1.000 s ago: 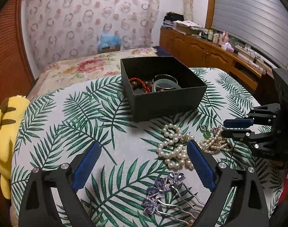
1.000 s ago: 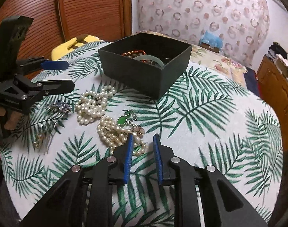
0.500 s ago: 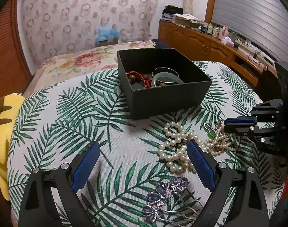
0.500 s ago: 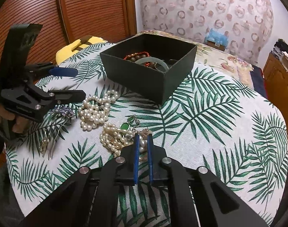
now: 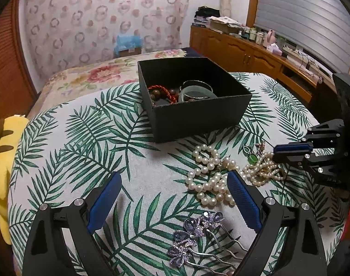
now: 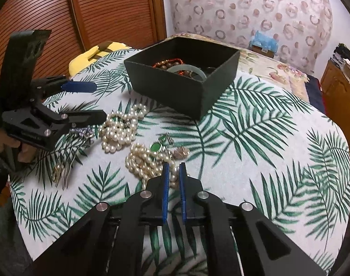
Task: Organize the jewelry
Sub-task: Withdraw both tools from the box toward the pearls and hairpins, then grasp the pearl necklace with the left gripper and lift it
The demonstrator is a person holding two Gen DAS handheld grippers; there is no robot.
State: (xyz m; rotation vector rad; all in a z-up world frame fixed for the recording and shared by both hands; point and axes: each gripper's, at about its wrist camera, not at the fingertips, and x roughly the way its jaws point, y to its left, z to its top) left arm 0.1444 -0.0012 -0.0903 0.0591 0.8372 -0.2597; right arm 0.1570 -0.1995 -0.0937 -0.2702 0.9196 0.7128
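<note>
Just beyond the right gripper's (image 6: 173, 169) matt black plastic fingers, with their ribbed blue pads, lies a glossy pearl necklace (image 6: 142, 161) with a shiny green stone pendant (image 6: 155, 147). Between the left gripper's (image 5: 173, 185) fingers, a metal hair comb (image 5: 198, 237) glitters with faceted purple stones. The woven tablecloth (image 5: 87, 138) looks coarse; the cardboard box (image 5: 198, 115) beyond is matt black.

A round table (image 5: 59, 161), covered in a pale cloth printed with green palm leaves, carries everything. In the left wrist view an open black box (image 5: 198, 112) stands toward twelve o'clock. A coil of large pearls (image 5: 209, 179) lies at about three o'clock, with a heap of smaller pearls (image 5: 262, 170) and a green pendant (image 5: 252, 158) just beyond it to the right. A purple jewelled hair comb (image 5: 198, 237) lies at five o'clock, near the edge.
</note>
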